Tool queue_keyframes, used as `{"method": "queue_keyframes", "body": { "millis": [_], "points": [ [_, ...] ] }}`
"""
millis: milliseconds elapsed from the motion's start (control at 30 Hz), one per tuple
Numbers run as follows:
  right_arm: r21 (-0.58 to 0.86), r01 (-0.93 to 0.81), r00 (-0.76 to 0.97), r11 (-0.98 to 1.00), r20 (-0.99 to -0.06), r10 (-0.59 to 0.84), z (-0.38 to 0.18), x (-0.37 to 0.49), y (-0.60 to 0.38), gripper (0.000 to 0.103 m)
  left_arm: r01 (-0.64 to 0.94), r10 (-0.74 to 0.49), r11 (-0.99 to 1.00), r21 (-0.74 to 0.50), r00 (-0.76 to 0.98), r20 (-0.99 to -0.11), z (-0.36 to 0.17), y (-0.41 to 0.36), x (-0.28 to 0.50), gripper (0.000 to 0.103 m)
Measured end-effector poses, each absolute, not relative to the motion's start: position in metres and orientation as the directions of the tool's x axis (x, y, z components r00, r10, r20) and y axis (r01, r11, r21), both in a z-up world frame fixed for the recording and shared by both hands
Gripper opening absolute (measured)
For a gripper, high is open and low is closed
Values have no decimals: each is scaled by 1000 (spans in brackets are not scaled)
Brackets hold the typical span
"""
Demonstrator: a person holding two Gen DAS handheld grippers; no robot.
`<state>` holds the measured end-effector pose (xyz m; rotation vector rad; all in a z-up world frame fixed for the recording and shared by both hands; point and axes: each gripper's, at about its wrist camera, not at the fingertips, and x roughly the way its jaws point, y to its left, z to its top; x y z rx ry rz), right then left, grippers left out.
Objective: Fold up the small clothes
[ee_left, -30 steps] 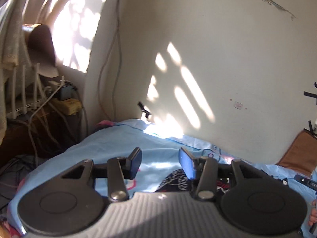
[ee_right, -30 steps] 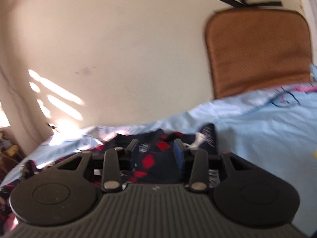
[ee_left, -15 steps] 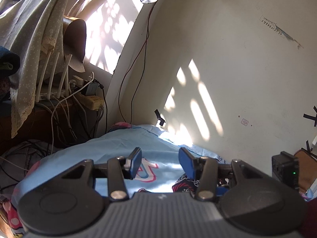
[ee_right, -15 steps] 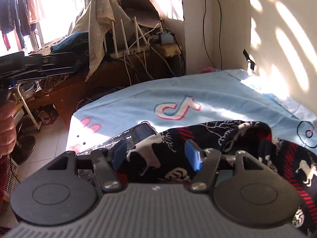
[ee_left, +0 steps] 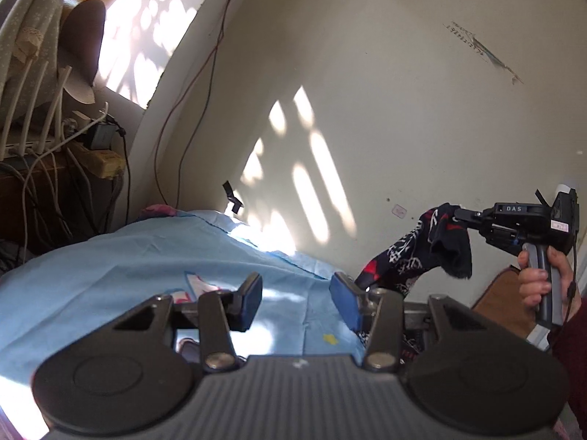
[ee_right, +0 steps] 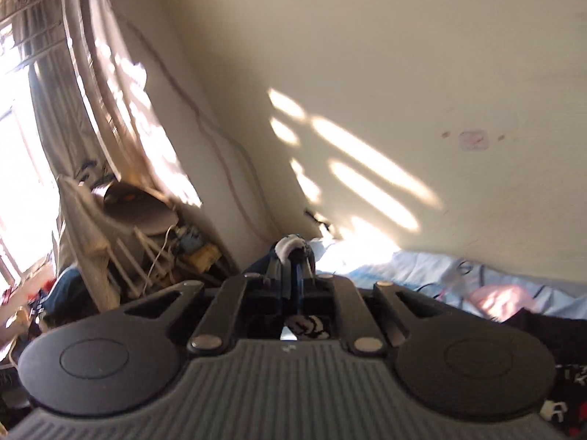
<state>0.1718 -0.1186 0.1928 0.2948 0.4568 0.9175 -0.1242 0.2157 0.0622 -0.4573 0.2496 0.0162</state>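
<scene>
The cloth (ee_left: pixel 414 253) is dark with white and red marks, and it now hangs up in the air above the bed (ee_left: pixel 121 256). Its top end is pinched in the right tool (ee_left: pixel 456 216), and its low end drops down behind the blue pad of the left tool (ee_left: pixel 295 302). Half a second ago the cloth lay flat on the bed between the open fingers of the right tool; now those fingers are squeezed tight together with a bit of dark and white cloth (ee_right: pixel 291 247) poking out past their tips. In the right wrist view the right tool (ee_right: pixel 291 256) points up at the wall (ee_right: pixel 367 55), not down at the bed as it did before. More of the dark cloth lies on the bed at the lower right of that view. A hand (ee_left: pixel 539 275) grips the handle of the right tool, seen at the right in the left wrist view. A moment ago only a small black part of that tool showed there. The left tool is wide open, with nothing between its two pads, the same as before. The bed has a light blue sheet with sun on it. Sun stripes fall on the wall. At the left are a hat (ee_left: pixel 82 47), white wires (ee_left: pixel 47 117) and a yellow plug strip (ee_left: pixel 102 163). A brown cushion (ee_left: pixel 502 300) leans low on the wall at the right.
</scene>
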Motion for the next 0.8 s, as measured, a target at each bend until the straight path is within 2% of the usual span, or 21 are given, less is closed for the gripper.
{"method": "queue_keyframes", "body": {
  "millis": [167, 433, 533, 567, 600, 700, 800],
  "points": [
    [534, -484, 688, 693, -257, 679, 168, 202, -241, 10, 44, -201, 899, -435, 926, -321, 46, 169, -85, 46],
    [647, -76, 783, 759, -432, 447, 51, 224, -363, 11, 178, -391, 885, -430, 785, -481, 4, 83, -46, 46],
    [647, 22, 798, 762, -470, 376, 27, 217, -380, 21, 212, -428, 878, -429, 749, -506, -5, 65, -46, 46],
    [647, 42, 814, 761, -464, 350, 26, 212, -387, 34, 221, -439, 874, -433, 740, -510, -7, 61, -47, 46],
    [655, 63, 837, 753, -445, 317, 26, 206, -396, 54, 227, -449, 870, -437, 732, -513, -9, 59, -48, 46],
    [676, 81, 885, 732, -387, 260, 39, 195, -409, 55, 239, -462, 866, -439, 718, -520, -11, 53, -50, 46],
    [659, -87, 851, 747, -341, 400, 60, 188, -384, 55, 233, -455, 870, -435, 719, -526, -11, 56, -54, 46]
  ]
}}
